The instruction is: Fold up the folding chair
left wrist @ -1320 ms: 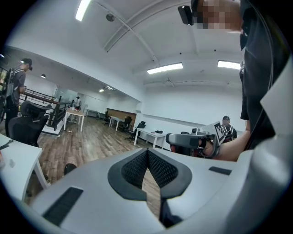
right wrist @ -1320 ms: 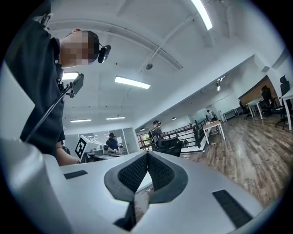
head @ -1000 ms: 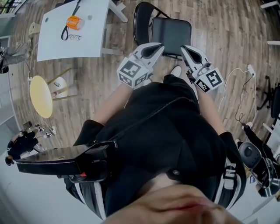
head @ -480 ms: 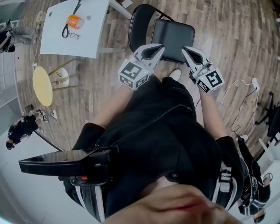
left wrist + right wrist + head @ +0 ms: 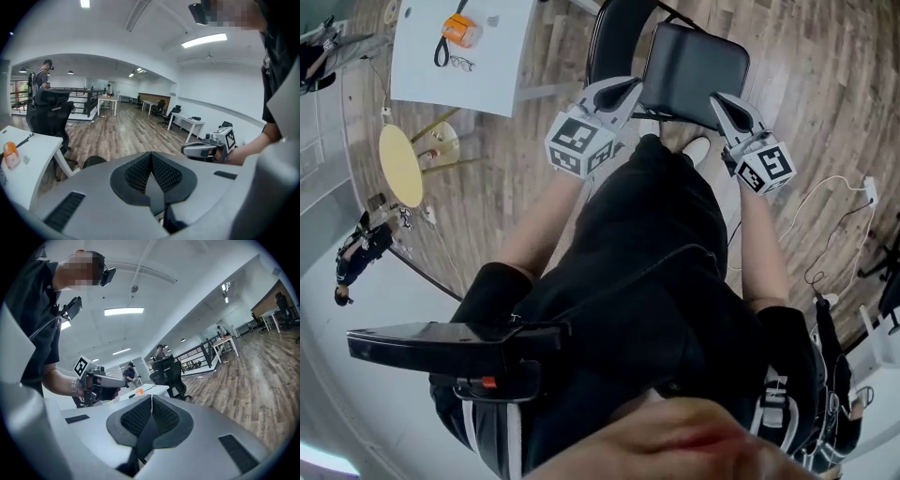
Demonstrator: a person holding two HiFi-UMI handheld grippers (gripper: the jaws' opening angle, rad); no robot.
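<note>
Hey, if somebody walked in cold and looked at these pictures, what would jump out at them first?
The black folding chair stands open on the wood floor at the top of the head view. The left claw and right claw, both shut and empty, point at it from either side of its near edge. Next comes the white table at upper left with an orange object on it, and the round yellow stool just below.

Faintly glossy black padding on the folding chair (image 5: pixel 694 64); wood-grain plank floor (image 5: pixel 825 75); smooth matt white table (image 5: pixel 502 66)
</note>
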